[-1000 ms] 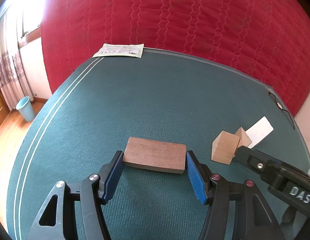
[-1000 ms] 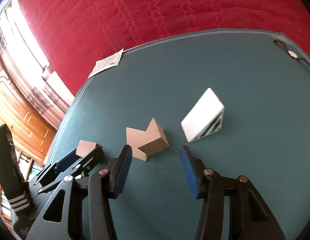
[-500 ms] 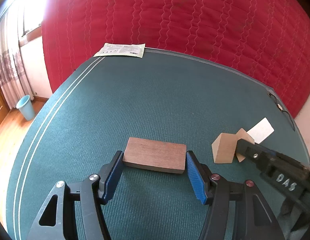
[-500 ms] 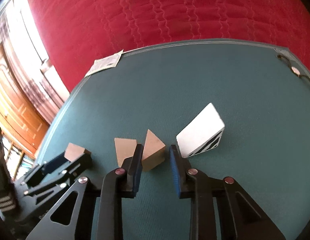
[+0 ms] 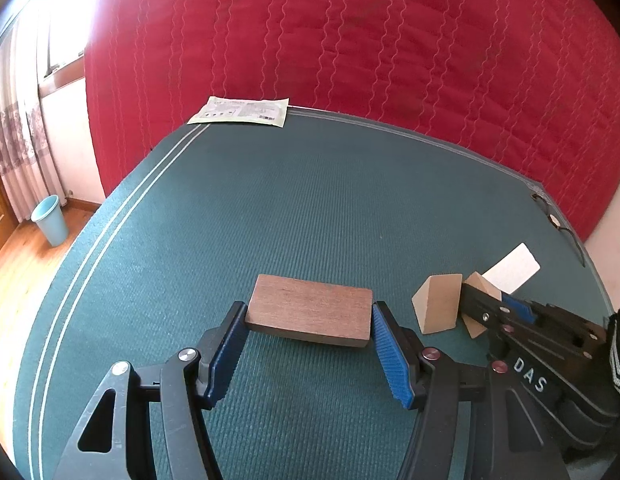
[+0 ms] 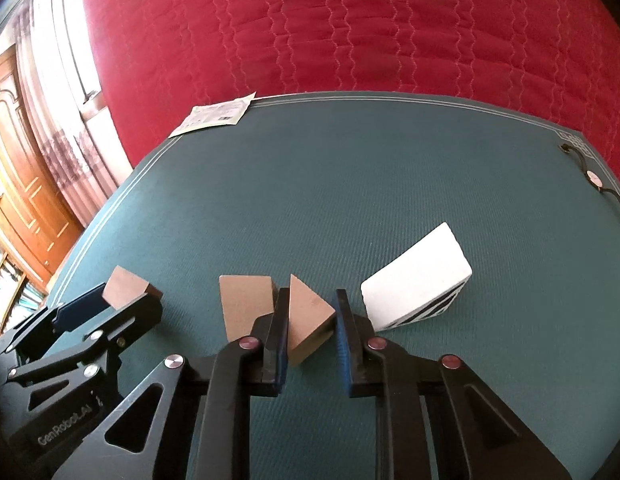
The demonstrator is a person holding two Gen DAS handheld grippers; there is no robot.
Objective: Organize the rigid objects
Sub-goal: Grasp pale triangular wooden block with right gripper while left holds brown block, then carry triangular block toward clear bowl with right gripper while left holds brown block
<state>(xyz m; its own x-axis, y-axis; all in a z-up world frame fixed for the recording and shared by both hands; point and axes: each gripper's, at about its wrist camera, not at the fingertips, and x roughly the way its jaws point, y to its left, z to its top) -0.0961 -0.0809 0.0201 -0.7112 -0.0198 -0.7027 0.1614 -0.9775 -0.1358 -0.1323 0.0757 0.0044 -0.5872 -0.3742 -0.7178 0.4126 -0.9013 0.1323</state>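
1. the left gripper [image 5: 309, 354] is clamped on the dark wooden block [image 5: 310, 310], its blue pads pressing the block's two short ends; the block sits at about 6 o'clock on the green mat [image 5: 310, 208] in the left wrist view.
2. the right gripper [image 6: 312, 320] has just closed and now pinches the triangular wooden wedge [image 6: 308, 314] between its pads.
3. a second light wooden wedge [image 6: 246, 304] stands just beside it at 9 o'clock, against the outer face of the left finger.
4. the white block [image 6: 418, 276], with black stripes on its side, lies close by at 2 o'clock of the gripped wedge; whether it touches the right finger i cannot tell.
5. a printed paper sheet [image 5: 240, 111] lies at the mat's far edge, at 11 o'clock.
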